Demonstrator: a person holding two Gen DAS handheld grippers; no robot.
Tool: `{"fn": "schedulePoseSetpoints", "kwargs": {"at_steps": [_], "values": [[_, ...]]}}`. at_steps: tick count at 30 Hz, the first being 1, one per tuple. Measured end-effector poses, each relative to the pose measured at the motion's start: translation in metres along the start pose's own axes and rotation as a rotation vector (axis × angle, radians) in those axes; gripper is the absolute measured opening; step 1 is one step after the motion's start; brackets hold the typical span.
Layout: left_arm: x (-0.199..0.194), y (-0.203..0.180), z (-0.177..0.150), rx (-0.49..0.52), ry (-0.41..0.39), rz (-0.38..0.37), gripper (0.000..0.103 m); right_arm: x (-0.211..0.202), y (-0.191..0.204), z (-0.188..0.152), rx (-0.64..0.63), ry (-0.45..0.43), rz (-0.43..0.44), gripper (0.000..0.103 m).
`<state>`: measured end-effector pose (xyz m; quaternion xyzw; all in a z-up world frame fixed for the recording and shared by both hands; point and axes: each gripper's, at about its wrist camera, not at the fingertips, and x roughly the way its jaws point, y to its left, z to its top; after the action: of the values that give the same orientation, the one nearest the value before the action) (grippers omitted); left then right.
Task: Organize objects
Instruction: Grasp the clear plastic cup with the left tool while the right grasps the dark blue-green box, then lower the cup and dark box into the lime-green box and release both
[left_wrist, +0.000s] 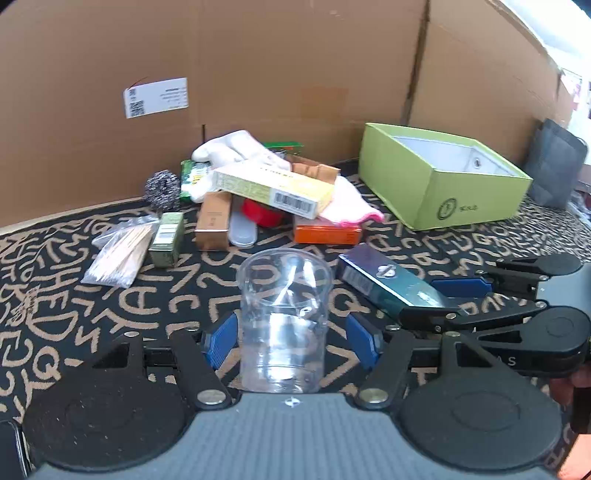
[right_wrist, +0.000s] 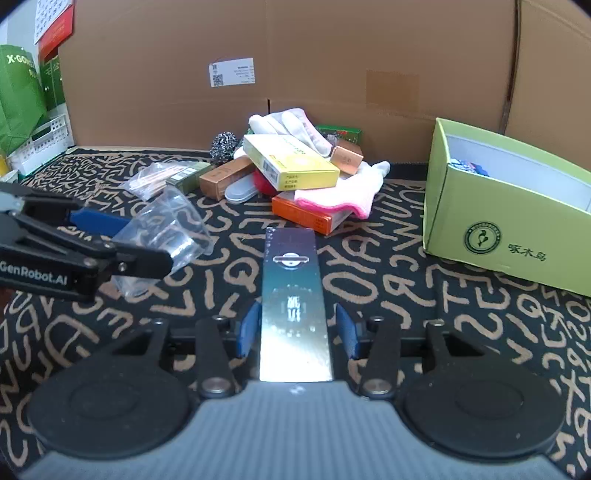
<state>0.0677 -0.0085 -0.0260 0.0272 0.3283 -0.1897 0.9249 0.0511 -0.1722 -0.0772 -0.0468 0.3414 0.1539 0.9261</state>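
Note:
A clear plastic cup (left_wrist: 283, 317) stands between the blue pads of my left gripper (left_wrist: 291, 341); the pads are apart from its sides, so the jaws stand open around it. It also shows in the right wrist view (right_wrist: 166, 236). A long dark teal box (right_wrist: 293, 306) lies between the pads of my right gripper (right_wrist: 297, 334), with small gaps on both sides; the jaws are open. The same box (left_wrist: 388, 282) shows in the left wrist view with the right gripper (left_wrist: 439, 299) around it. A light green open box (left_wrist: 439, 177) stands at the right.
A pile lies at the back: a yellow box (left_wrist: 273, 188), white gloves (left_wrist: 236, 149), a pink cloth (left_wrist: 351, 206), an orange box (left_wrist: 327, 232), copper boxes (left_wrist: 212, 221), a steel scourer (left_wrist: 162, 186), a bag of sticks (left_wrist: 118, 254). A cardboard wall (left_wrist: 258, 55) closes the back.

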Motion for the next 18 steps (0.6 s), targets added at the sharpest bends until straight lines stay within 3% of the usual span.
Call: {"fn": "schedulePoseSetpoints", "kwargs": {"at_steps": [18], "values": [[0.005, -0.013, 0.009, 0.019, 0.016, 0.013, 0.054, -0.002, -0.005, -0.009, 0.038, -0.019, 0.013, 0.038]]}}
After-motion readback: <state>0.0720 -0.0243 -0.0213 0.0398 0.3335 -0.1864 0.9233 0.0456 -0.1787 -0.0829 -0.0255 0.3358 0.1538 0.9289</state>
